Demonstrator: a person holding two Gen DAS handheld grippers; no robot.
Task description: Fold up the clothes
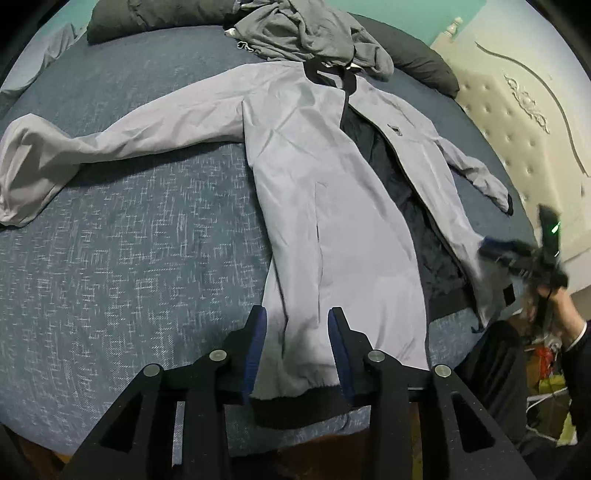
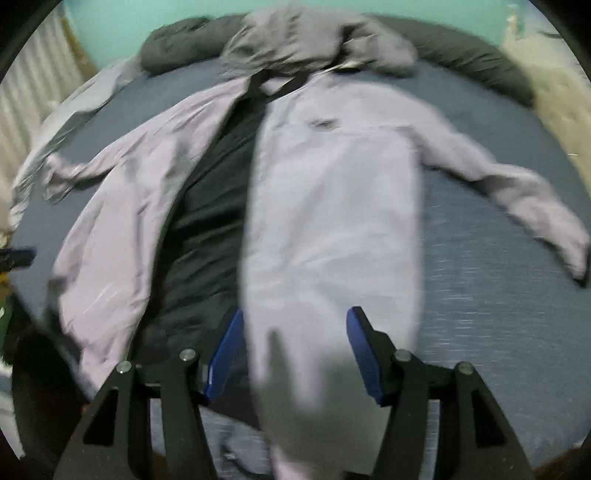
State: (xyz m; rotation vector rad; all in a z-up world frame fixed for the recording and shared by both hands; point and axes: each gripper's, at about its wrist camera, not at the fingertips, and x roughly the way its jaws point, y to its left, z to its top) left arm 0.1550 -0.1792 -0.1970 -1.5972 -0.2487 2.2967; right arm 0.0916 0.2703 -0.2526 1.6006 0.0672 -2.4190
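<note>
A light grey jacket [image 1: 325, 192] with a dark lining lies unzipped and face up on the blue bed [image 1: 140, 251], both sleeves spread out to the sides. My left gripper [image 1: 297, 317] hovers over the jacket's left front panel near the dark hem. Its jaws stand apart and its blue pads do not press the cloth. The right gripper [image 2: 295, 314] is open above the other front panel [image 2: 332, 221] in a blurred picture. It also shows in the left wrist view as a blurred right gripper [image 1: 517, 258] held by a hand [image 1: 561, 310] at the jacket's right edge.
A crumpled grey hooded garment [image 1: 303, 33] lies by the jacket's collar. Dark pillows [image 1: 421, 62] line the far side of the bed. A cream tufted headboard [image 1: 517, 122] stands on the right, with clutter on the floor [image 1: 550, 384] below it.
</note>
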